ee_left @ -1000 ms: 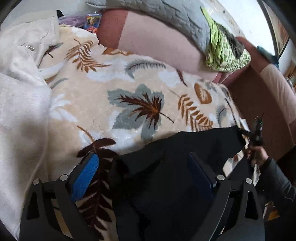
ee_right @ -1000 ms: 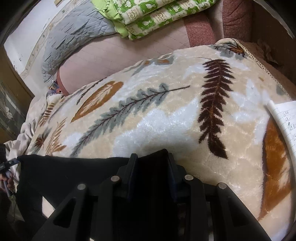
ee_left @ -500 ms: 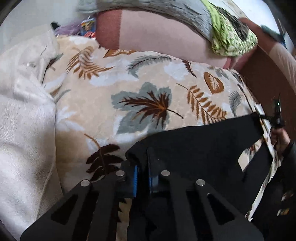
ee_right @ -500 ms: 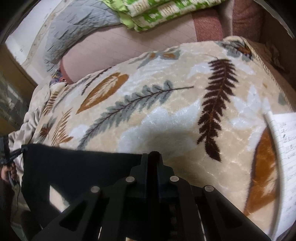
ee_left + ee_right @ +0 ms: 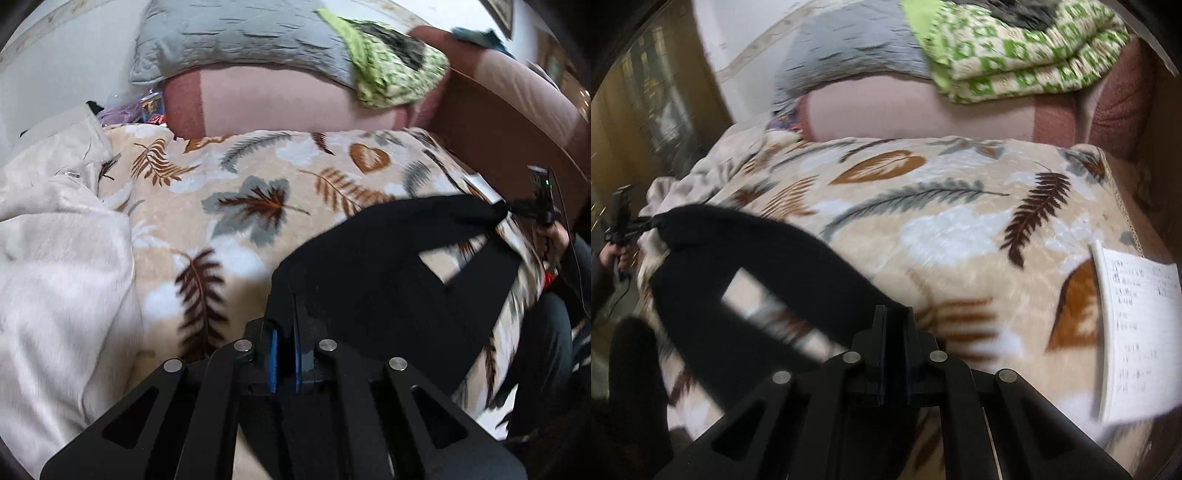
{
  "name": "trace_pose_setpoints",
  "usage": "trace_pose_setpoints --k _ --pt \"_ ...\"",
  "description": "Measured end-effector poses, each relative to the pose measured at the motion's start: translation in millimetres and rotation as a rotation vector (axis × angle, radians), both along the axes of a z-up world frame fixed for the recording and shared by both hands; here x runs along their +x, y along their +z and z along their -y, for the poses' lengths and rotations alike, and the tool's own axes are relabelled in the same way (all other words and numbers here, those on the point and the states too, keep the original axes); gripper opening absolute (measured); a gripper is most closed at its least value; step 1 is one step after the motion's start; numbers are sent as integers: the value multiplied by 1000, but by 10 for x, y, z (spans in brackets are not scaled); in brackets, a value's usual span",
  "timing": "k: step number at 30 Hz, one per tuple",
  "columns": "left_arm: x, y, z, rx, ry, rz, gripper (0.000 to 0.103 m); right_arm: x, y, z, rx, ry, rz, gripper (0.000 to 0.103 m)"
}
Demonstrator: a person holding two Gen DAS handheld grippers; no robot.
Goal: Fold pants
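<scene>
The bed is covered by a beige plush blanket with a leaf pattern [image 5: 942,236]. A white handwritten paper sheet [image 5: 1137,332] is laid at its right edge; a cream fleece throw [image 5: 55,258] is bunched along its left edge.

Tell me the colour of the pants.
Black; the pants show best in the left wrist view.

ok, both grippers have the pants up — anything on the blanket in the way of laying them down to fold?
Nothing visible in the middle. The black pants hang between the left gripper and right gripper, both shut on the fabric. The leaf-print blanket ahead is bare; only a white paper sheet lies at its right edge.
</scene>
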State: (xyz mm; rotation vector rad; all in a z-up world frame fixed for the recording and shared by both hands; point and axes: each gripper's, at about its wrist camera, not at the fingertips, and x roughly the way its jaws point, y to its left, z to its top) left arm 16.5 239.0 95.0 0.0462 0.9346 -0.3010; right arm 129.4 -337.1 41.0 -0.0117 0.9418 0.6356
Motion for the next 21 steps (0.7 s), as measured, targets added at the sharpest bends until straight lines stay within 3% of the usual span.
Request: trace_pose_setpoints --k 5,12,18,21 --pt "-490 -157 -51 8 6 -20 4 -556 6 99 -9 44 7 6" --pt "-1149 -528 -156 -26 24 -75 4 -1117 -260 233 -91 87 -38 5" --pt "-1357 -626 -315 -34 128 -58 4 -1211 -310 210 -142 69 -10 5" --pt "-1436 -560 -453 -37 224 -51 4 -1234 -311 173 -181 77 11 7"
